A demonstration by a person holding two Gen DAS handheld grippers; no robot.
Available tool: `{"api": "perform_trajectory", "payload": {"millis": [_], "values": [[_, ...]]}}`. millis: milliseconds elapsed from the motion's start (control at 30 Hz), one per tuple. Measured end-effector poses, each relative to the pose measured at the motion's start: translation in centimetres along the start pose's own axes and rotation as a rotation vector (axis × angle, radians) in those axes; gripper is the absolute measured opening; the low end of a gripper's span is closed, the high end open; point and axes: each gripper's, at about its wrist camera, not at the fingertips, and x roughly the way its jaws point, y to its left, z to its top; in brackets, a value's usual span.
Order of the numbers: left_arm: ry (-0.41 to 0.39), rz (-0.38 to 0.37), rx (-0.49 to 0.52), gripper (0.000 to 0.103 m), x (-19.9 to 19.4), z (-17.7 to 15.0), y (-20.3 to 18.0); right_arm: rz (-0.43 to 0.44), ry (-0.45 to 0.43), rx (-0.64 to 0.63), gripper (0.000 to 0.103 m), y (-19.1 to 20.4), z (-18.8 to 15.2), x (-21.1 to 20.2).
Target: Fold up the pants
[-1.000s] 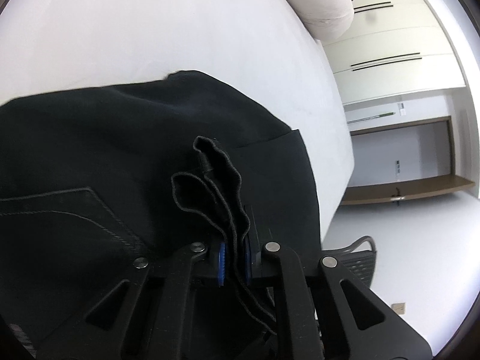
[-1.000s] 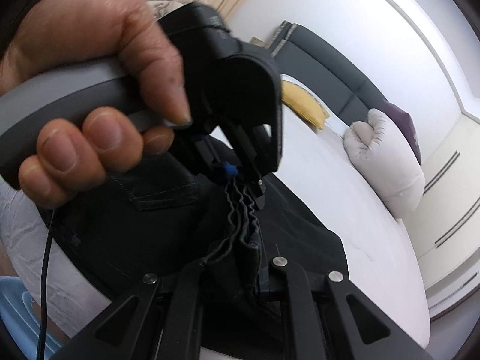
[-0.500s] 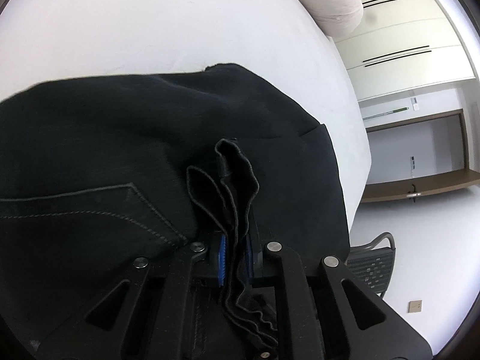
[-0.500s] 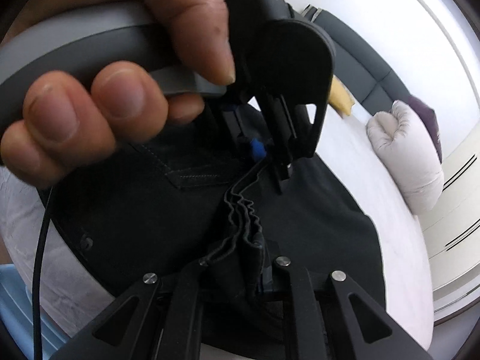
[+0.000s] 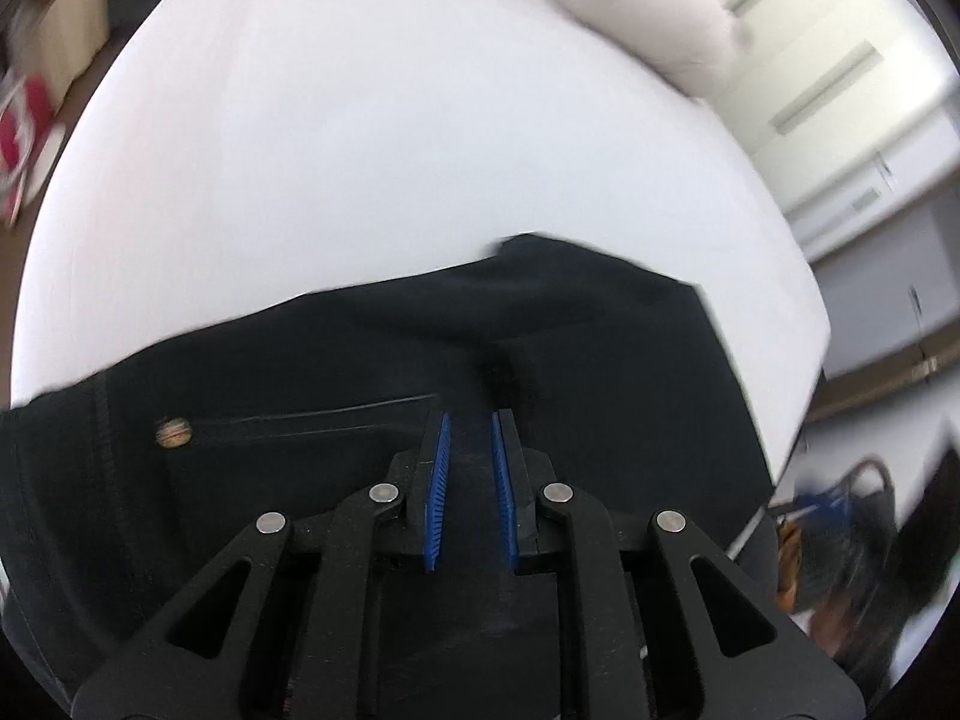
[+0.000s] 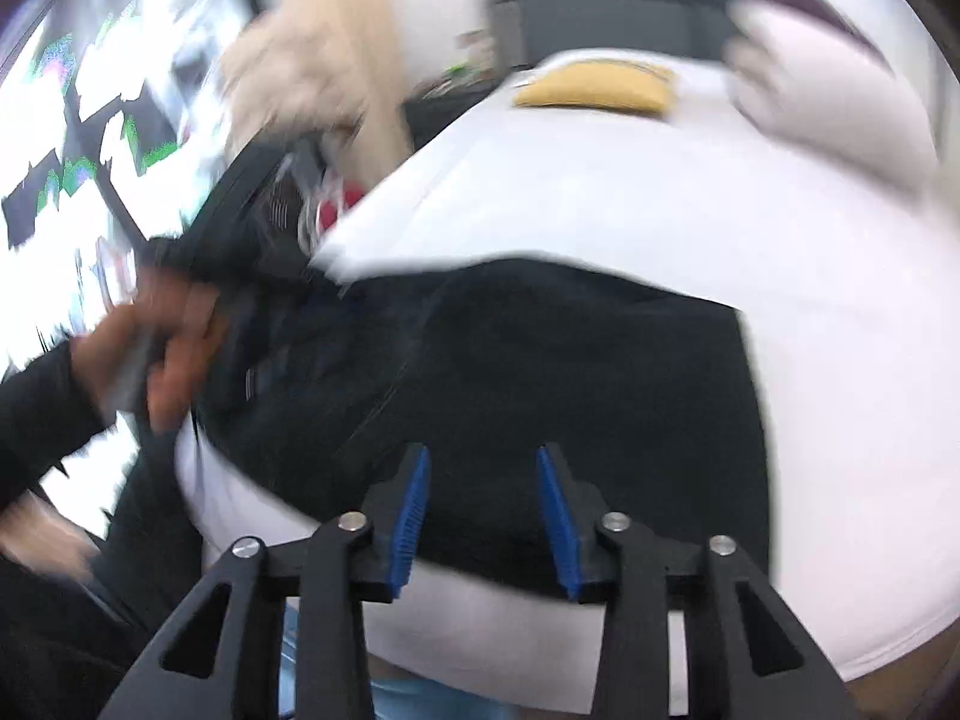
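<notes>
The black pants (image 5: pixel 540 348) lie folded in a compact block on the white bed (image 5: pixel 390 150), with a metal button (image 5: pixel 174 431) at the left. My left gripper (image 5: pixel 470 420) is open and empty, just above the pants. In the right wrist view the pants (image 6: pixel 540 372) lie near the bed's near edge. My right gripper (image 6: pixel 483 456) is open and empty, above their near edge. The hand with the left gripper (image 6: pixel 252 228) shows blurred at the left of that view.
A yellow cushion (image 6: pixel 594 87), a pale pillow (image 6: pixel 840 96) and a dark headboard (image 6: pixel 606 12) are at the far end of the bed. Wardrobe doors (image 5: pixel 840 78) stand to the right. A chair with bags (image 5: pixel 840 546) stands off the bed's right edge.
Both grippers have let go of the bunched pants fabric and opened. The pants have dropped flat onto the bed. Both grippers have pulled back, and the left hand has moved away to the left.
</notes>
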Motion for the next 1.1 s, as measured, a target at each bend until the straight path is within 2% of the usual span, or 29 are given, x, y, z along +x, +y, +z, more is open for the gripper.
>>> {"api": "perform_trajectory", "payload": {"millis": [33, 100, 200, 267, 333, 433, 500, 533, 600, 667, 767, 800, 867, 1000, 1100], "values": [[-0.004, -0.016, 0.042, 0.014, 0.2, -0.3, -1.8, 0.092, -0.007, 0.103, 0.039, -3.9, 1.9, -0.6], [0.006, -0.047, 0.111, 0.014, 1.1, -1.2, -4.5, 0.209, -0.012, 0.213, 0.039, -8.0, 3.3, -0.9], [0.078, -0.016, 0.165, 0.014, 4.4, -3.0, -6.4, 0.41, 0.019, 0.371, 0.039, -14.1, 5.6, 1.5], [0.116, -0.026, 0.135, 0.014, 6.0, -3.8, -5.8, 0.442, 0.03, 0.435, 0.039, -15.5, 6.5, 3.6], [0.097, -0.048, 0.144, 0.013, 6.9, -4.6, -5.8, 0.49, 0.07, 0.496, 0.039, -17.0, 6.8, 6.1], [0.089, -0.041, 0.183, 0.013, 7.3, -5.0, -6.4, 0.488, 0.124, 0.542, 0.039, -18.3, 6.3, 10.2], [0.088, -0.027, 0.191, 0.013, 7.2, -5.2, -6.5, 0.494, 0.192, 0.582, 0.038, -19.4, 5.1, 12.6], [0.088, -0.018, 0.194, 0.013, 8.2, -5.3, -8.3, 0.482, 0.241, 0.603, 0.026, -19.9, 4.1, 14.0], [0.086, -0.023, 0.19, 0.013, 8.5, -5.4, -8.4, 0.475, 0.258, 0.621, 0.011, -21.2, 3.9, 14.8], [0.084, -0.035, 0.183, 0.013, 8.4, -5.6, -8.1, 0.513, 0.242, 0.652, 0.011, -22.1, 3.1, 13.9], [0.083, -0.056, 0.169, 0.013, 8.5, -5.5, -7.2, 0.514, 0.263, 0.624, 0.011, -20.8, 1.8, 12.3], [0.081, -0.062, 0.164, 0.013, 8.6, -5.6, -7.2, 0.518, 0.272, 0.608, 0.013, -20.2, 1.1, 11.5], [0.078, -0.07, 0.161, 0.013, 6.9, -5.6, -4.2, 0.521, 0.285, 0.597, 0.017, -19.4, 0.3, 10.1], [0.07, -0.065, 0.165, 0.013, 7.1, -6.0, -3.8, 0.514, 0.277, 0.583, 0.025, -17.7, -2.8, 7.1], [0.06, -0.067, 0.163, 0.013, 6.8, -6.4, -3.3, 0.508, 0.243, 0.606, 0.025, -17.3, -4.9, 5.9]]}}
